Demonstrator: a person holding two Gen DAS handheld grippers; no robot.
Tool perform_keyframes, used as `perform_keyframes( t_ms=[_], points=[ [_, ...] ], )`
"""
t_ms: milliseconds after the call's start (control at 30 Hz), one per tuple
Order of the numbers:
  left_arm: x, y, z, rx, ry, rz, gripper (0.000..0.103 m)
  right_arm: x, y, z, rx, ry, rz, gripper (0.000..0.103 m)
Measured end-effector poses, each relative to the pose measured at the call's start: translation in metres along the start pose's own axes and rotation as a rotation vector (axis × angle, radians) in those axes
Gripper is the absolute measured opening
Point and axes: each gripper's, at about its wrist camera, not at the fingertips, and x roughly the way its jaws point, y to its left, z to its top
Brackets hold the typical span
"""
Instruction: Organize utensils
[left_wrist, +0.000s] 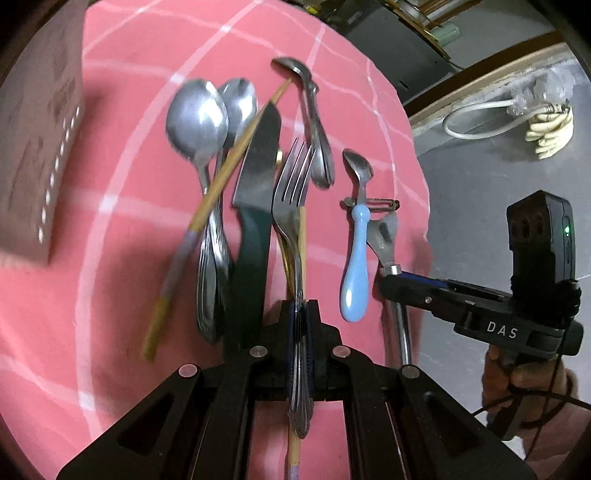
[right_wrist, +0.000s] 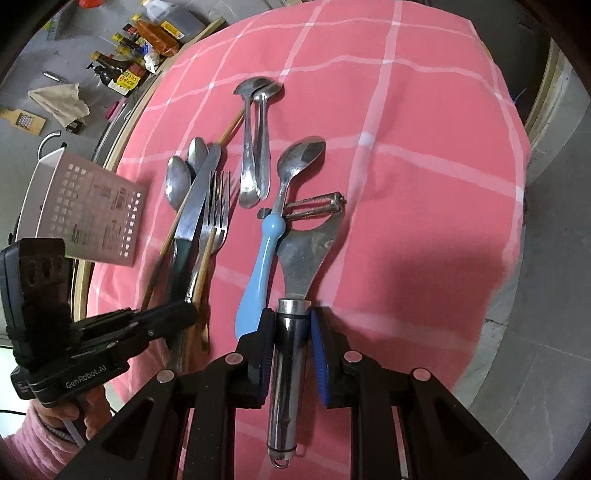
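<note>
Utensils lie on a pink checked cloth (left_wrist: 122, 206). My left gripper (left_wrist: 300, 308) is shut on the handle of a steel fork (left_wrist: 291, 192), tines pointing away. Left of it lie a dark-handled knife (left_wrist: 255, 206), two large spoons (left_wrist: 197, 122) and a wooden chopstick (left_wrist: 221, 181). My right gripper (right_wrist: 291, 325) is shut on the steel handle of a peeler (right_wrist: 304, 247), which lies beside a blue-handled spoon (right_wrist: 264, 254). Two more steel spoons (right_wrist: 255, 147) lie farther off. The fork (right_wrist: 218, 206) and knife (right_wrist: 195, 199) also show in the right wrist view.
A perforated pinkish utensil box (right_wrist: 92, 206) stands at the table's left edge; it also shows in the left wrist view (left_wrist: 33, 147). Bottles and a cloth (right_wrist: 125, 55) are on the grey floor beyond. A white cable (left_wrist: 480, 118) lies on the floor at right.
</note>
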Motion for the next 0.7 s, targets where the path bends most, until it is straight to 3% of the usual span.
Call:
perform_keyframes(
  t_ms=[567, 700],
  points=[
    [-0.011, 0.002, -0.016, 0.018, 0.017, -0.023, 0.004, 0.003, 0.002, -0.016, 0.052, 0.025, 0.03, 0.019],
    [-0.011, 0.016, -0.019, -0.038, 0.032, -0.091, 0.003, 0.003, -0.004, -0.015, 0.094, 0.027, 0.042, 0.019]
  ],
)
